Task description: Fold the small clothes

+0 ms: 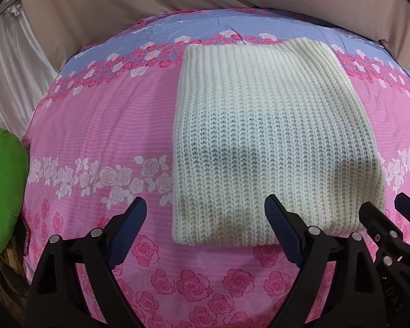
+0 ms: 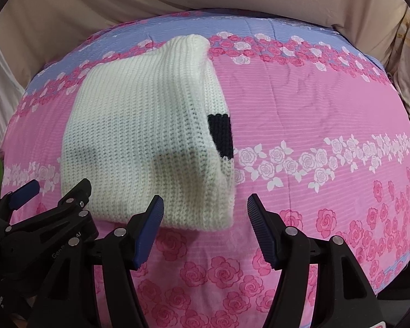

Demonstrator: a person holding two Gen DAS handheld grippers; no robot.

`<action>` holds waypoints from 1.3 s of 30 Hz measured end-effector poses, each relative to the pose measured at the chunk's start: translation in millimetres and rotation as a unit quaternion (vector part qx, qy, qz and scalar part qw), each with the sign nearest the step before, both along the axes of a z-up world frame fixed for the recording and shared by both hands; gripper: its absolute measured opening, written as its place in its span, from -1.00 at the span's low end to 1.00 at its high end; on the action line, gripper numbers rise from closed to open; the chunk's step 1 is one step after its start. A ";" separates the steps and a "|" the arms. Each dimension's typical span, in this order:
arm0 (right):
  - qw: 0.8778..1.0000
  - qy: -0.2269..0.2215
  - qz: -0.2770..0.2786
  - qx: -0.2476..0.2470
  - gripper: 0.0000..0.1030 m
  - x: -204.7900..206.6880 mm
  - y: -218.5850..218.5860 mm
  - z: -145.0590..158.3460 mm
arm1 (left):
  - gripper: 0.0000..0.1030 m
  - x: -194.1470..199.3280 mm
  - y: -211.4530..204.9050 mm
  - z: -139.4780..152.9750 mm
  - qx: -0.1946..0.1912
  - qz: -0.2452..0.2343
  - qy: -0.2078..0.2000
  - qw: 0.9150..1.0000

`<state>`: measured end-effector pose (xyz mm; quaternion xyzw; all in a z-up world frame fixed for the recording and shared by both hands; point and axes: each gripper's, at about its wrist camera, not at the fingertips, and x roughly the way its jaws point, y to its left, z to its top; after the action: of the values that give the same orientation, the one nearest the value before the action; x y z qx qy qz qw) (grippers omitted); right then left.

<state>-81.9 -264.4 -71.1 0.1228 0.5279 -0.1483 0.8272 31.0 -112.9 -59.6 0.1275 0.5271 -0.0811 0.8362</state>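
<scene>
Left wrist: white knit garment (image 1: 273, 136) folded, rectangular.

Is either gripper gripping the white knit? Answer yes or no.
No: the left gripper and right gripper are open, empty, short of the white knit.

I see 1 cream ribbed knit garment (image 1: 273, 136) (image 2: 147, 134) folded into a flat rectangle on the bed, with a black patch showing at its right edge under the top layer.
</scene>
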 end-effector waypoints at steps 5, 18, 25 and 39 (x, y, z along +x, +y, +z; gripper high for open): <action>1.000 -0.003 0.003 -0.011 0.20 5.3 2.5 -0.9 | 0.66 3.7 -0.5 -3.3 -0.001 0.003 0.000 1.000; 1.000 -0.001 0.002 -0.012 0.20 8.8 1.3 -5.0 | 0.67 5.5 -3.0 -3.9 -0.002 0.003 0.002 1.000; 1.000 0.000 -0.003 -0.011 0.21 11.3 0.4 -5.7 | 0.67 7.2 -4.5 -4.4 -0.001 0.004 0.002 1.000; 1.000 0.001 -0.004 -0.008 0.21 13.3 -1.3 -6.8 | 0.67 10.8 -5.7 -2.0 -0.005 0.006 -0.004 1.000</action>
<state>-68.6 -265.7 -77.9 0.1181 0.5273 -0.1561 0.8268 41.8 -118.6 -61.6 0.1198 0.5243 -0.0782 0.8394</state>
